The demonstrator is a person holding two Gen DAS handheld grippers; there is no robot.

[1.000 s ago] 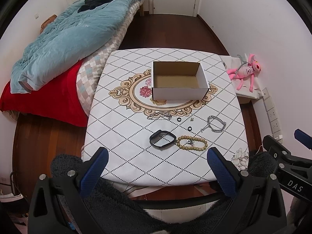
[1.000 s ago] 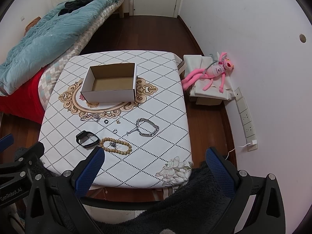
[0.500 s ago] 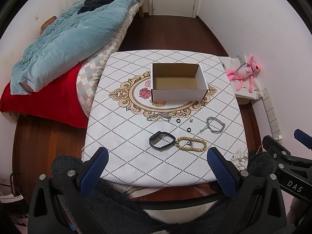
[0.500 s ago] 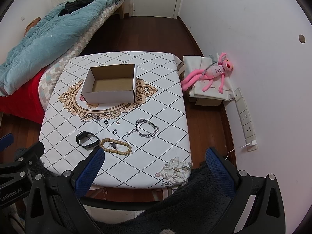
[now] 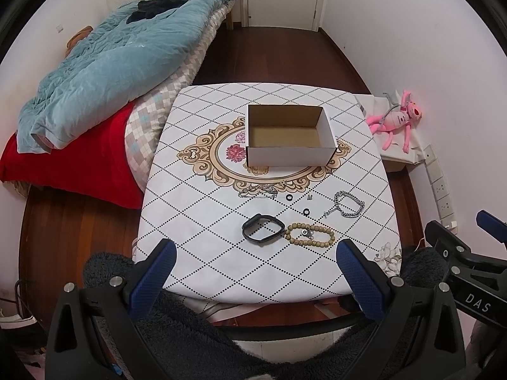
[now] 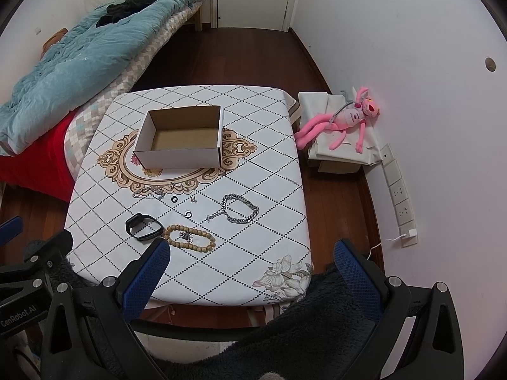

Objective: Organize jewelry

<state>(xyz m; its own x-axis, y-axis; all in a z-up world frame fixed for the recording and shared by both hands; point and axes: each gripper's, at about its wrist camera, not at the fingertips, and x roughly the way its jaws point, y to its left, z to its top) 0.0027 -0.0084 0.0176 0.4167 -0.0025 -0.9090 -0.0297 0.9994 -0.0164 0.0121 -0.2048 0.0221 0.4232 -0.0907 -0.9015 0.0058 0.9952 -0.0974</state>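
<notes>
**Jewelry laid out before an open box**

A wooden bead bracelet (image 5: pixel 310 235) lies flat on the counter (image 5: pixel 196 221), its long axis left to right, touching a black band (image 5: pixel 262 230). A silver chain bracelet (image 5: pixel 348 204) lies farther right. The cardboard box (image 5: pixel 290 139) stands open behind them. Small rings and a thin chain are hard to make out. Left gripper (image 5: pixel 256 264) and right gripper (image 6: pixel 250 262) hover, fingers apart, holding nothing.
</notes>
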